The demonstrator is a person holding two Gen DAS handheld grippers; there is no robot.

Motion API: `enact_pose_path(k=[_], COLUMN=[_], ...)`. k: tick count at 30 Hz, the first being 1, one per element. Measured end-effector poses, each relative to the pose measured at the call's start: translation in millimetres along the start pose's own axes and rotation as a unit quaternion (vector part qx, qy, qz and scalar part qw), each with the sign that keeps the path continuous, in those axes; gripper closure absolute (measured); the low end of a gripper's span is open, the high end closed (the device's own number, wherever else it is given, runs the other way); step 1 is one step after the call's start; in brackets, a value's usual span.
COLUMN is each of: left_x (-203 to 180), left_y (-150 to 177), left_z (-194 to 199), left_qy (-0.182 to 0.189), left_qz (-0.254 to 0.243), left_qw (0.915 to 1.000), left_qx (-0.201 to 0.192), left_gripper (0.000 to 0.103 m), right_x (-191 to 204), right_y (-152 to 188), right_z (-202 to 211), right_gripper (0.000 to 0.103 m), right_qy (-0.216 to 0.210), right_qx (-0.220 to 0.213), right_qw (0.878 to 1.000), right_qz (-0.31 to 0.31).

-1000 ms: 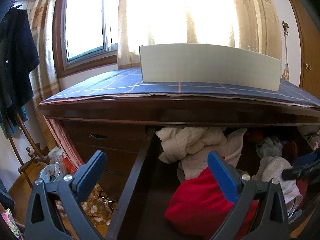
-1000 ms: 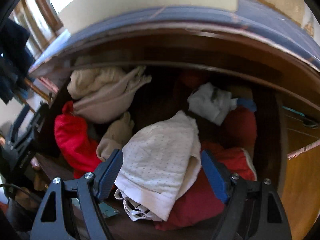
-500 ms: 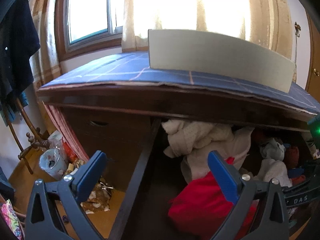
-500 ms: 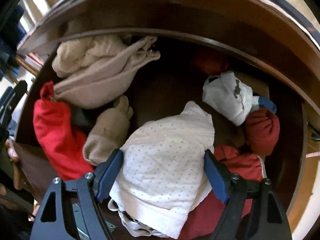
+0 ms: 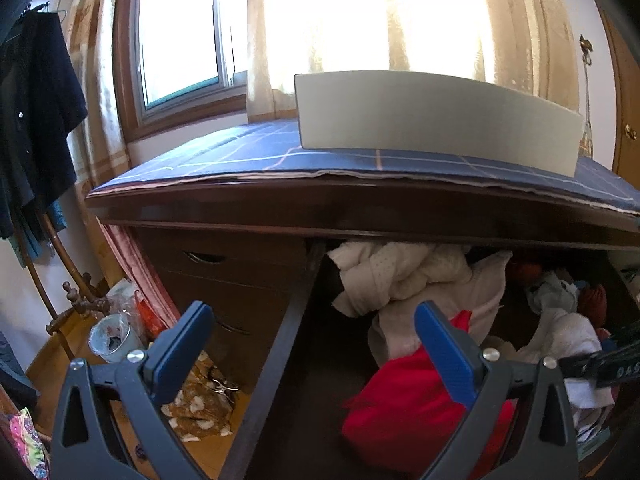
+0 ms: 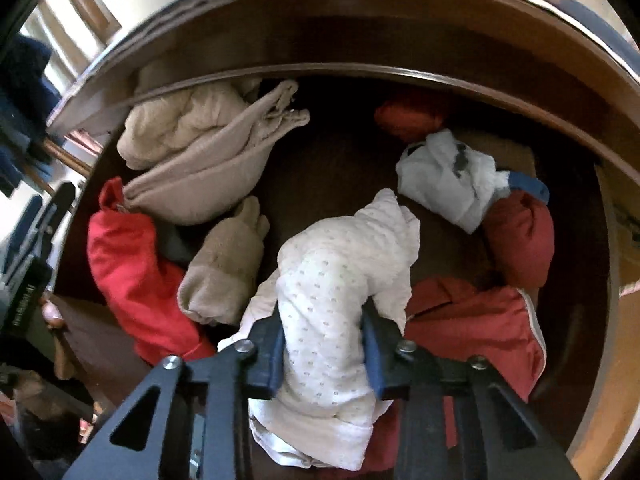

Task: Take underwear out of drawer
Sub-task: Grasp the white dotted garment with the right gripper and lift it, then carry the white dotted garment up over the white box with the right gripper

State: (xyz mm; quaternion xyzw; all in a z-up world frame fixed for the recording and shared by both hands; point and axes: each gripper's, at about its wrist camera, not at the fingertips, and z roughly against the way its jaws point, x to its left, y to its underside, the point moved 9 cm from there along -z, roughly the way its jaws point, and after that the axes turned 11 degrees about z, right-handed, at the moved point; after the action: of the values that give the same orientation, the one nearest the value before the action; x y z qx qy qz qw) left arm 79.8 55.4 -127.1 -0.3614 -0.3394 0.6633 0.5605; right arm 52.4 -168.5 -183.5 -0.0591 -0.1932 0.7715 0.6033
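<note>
The dark wooden drawer [image 6: 332, 160] stands pulled out and holds several bunched clothes. My right gripper [image 6: 323, 320] points steeply down into it. Its jaws are closing, and both blue pads press a raised fold of the white dotted underwear [image 6: 344, 248]. That same underwear [image 5: 568, 332] shows at the right edge of the left wrist view, with the right gripper [image 5: 608, 360] over it. My left gripper [image 5: 310, 320] is open with nothing between its fingers. It hangs over the drawer's left wall [image 5: 280, 344], beside a red garment [image 5: 412, 400].
Around the underwear lie beige clothes [image 6: 200, 168], a red garment [image 6: 128, 264], a white-grey bundle [image 6: 448, 176] and a dark red piece [image 6: 520, 236]. A white box [image 5: 436, 120] stands on the blue checked dresser top [image 5: 240, 152]. A coat stand [image 5: 36, 120] and a cup [image 5: 112, 336] are at left.
The right gripper's jaws have come together on the white dotted underwear and bunched it into a ridge, and the gripper has sunk lower into the drawer. The left gripper has hardly moved.
</note>
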Motion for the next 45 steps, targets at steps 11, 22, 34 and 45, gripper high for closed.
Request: enact_pose_path(k=[11, 22, 34, 45], left_x=[4, 4, 4, 1], left_y=[2, 3, 2, 2], left_z=[6, 10, 11, 12], left_qy=[0.007, 0.011, 0.013, 0.016], left_qz=[0.011, 0.008, 0.007, 0.004], left_qw=[0.9999, 0.9998, 0.9997, 0.9995], left_qx=[-0.002, -0.015, -0.021, -0.027], left_gripper=[0.001, 0.001, 0.000, 0.000], right_x=[-13, -17, 3, 8], right_y=[1, -24, -104, -160], right_z=[71, 162, 235, 258], right_gripper=[0.077, 0.077, 0.077, 0.077], right_qy=[-0.018, 0.001, 0.040, 0.055], right_qx=[-0.101, -0.187, -0.284, -0.328], right_qw=[0.994, 0.982, 0.957, 0.940], right_qz=[-0.028, -0.009, 0.051, 0.073])
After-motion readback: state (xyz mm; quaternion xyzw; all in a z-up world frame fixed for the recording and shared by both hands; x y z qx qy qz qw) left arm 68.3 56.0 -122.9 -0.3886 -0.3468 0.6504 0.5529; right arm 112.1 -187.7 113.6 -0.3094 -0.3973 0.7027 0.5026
